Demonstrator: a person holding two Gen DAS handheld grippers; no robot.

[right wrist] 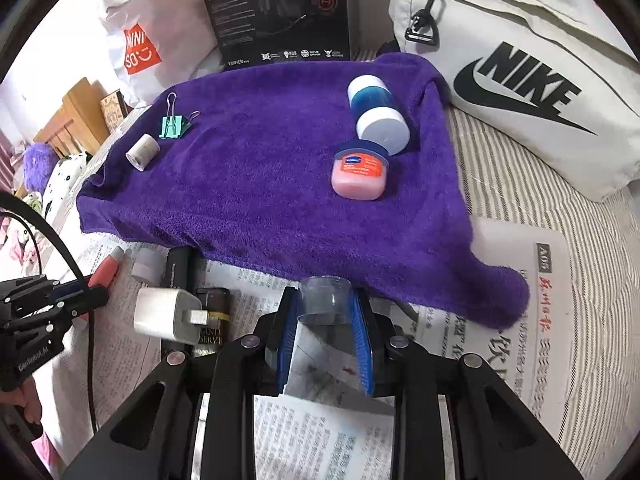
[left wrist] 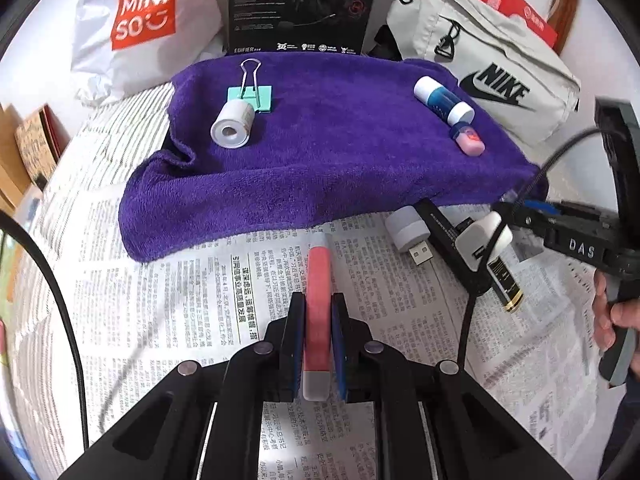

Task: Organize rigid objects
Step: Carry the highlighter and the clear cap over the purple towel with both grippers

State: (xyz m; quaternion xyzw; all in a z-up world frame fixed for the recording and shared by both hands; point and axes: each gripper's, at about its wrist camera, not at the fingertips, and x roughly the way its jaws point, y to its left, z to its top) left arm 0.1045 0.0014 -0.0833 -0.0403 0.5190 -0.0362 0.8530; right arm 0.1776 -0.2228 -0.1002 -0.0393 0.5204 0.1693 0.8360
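Between left tongs [left wrist: 317, 312] pads: pink tube [left wrist: 318, 292], clamped, tip protruding forward.

newspaper-covered bed [right wrist: 560, 184] (striped sheet)

Right gripper [right wrist: 325, 312] clamps a clear cap [right wrist: 324, 300] beside the purple towel [right wrist: 260, 192]

The fluffy purple terry-cloth towel [right wrist: 256, 184] looks matt and napped, lying over matt printed newspaper [left wrist: 180, 300]. On it, the mint-green binder clip with shiny wire metal handles [left wrist: 251, 94] and the glossy pink plastic jar with blue lid [right wrist: 359, 174] catch light. The smooth clear plastic cup [right wrist: 325, 300] is see-through, the pink-and-white tube [left wrist: 318, 320] smooth and satin.
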